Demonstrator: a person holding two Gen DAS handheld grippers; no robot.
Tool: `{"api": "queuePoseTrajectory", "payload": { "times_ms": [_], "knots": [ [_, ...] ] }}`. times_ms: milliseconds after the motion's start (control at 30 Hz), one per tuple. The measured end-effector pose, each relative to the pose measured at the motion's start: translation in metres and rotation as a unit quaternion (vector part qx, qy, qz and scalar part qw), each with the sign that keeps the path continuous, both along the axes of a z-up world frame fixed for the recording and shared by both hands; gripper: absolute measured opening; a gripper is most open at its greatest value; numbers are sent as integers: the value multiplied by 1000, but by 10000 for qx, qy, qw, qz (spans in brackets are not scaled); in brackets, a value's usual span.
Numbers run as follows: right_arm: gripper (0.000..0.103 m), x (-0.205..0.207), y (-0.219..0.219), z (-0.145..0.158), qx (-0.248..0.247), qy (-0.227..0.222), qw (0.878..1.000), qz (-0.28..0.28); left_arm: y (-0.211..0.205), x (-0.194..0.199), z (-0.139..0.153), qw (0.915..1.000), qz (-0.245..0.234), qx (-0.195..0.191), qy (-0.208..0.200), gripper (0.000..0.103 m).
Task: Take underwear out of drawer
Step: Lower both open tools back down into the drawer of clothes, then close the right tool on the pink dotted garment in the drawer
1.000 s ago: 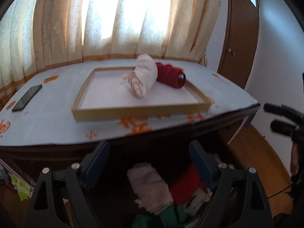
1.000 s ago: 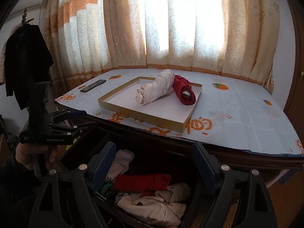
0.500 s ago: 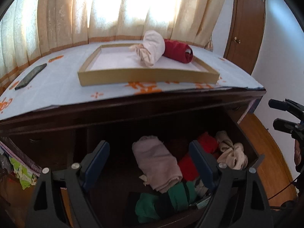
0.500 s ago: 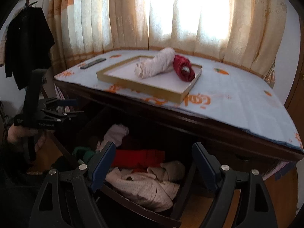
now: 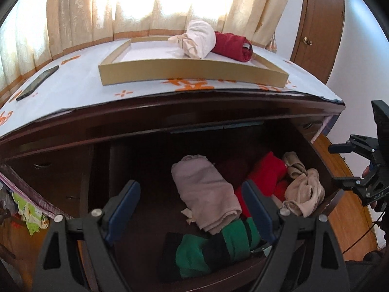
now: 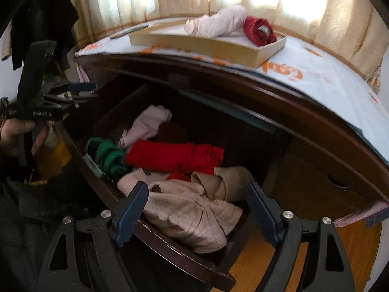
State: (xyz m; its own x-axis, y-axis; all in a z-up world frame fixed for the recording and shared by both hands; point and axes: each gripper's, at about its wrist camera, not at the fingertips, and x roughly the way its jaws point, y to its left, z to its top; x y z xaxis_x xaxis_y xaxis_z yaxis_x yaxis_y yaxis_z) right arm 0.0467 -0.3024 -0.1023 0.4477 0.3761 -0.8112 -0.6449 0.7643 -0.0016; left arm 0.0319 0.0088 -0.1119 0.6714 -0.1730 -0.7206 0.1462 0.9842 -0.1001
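**Both grippers poised over the open drawer**

Here we are above the open drawer (image 5: 136,170), pulled out from under the desk top; the left gripper (image 5: 192,209) hangs over it with jaws spread wide and nothing between them; its blue pads (image 5: 124,204) frame a pinkish-grey rolled pair of underwear (image 5: 206,192) lying at about one o'clock from the gripper's centre; just right of that roll, at two o'clock, a red folded piece (image 5: 267,177), and beyond it at three o'clock a beige bundle (image 5: 304,194) against the drawer's right wall; at five o'clock, near the front edge, a green-and-black striped roll (image 5: 214,248).

Over to the right wrist view; the right gripper (image 6: 197,216) is also gaping wide and empty, hovering over the beige dotted garment (image 6: 189,216) at the drawer's front corner; the red piece (image 6: 175,155) sits at twelve o'clock from it, the green striped roll (image 6: 107,153) at ten o'clock.

Up on the desk, at twelve o'clock, a shallow tray (image 5: 189,73) carries a cream roll (image 5: 199,39) touching a dark red roll (image 5: 231,46); a phone (image 5: 37,82) lies well apart at ten o'clock on the patterned cloth (image 5: 73,92).
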Motion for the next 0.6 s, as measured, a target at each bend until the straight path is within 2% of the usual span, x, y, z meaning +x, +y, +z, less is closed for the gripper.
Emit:
{"api": "queuePoseTrajectory", "payload": {
  "times_ms": [100, 233, 433, 600],
  "knots": [
    [83, 2, 0, -5, -104, 125, 9998, 123, 1, 0, 0, 10000, 14, -3, 9, 87],
    [71, 3, 6, -12, -219, 263, 9989, 322, -1, 1, -2, 10000, -18, 14, 52, 87],
    [62, 8, 16, -26, -401, 560, 9958, 600, -3, 1, -5, 9998, -88, 20, 149, 87],
    [60, 13, 25, -38, -619, 734, 9922, 791, -2, 2, -7, 9998, -72, 25, 199, 87]
  ]
}}
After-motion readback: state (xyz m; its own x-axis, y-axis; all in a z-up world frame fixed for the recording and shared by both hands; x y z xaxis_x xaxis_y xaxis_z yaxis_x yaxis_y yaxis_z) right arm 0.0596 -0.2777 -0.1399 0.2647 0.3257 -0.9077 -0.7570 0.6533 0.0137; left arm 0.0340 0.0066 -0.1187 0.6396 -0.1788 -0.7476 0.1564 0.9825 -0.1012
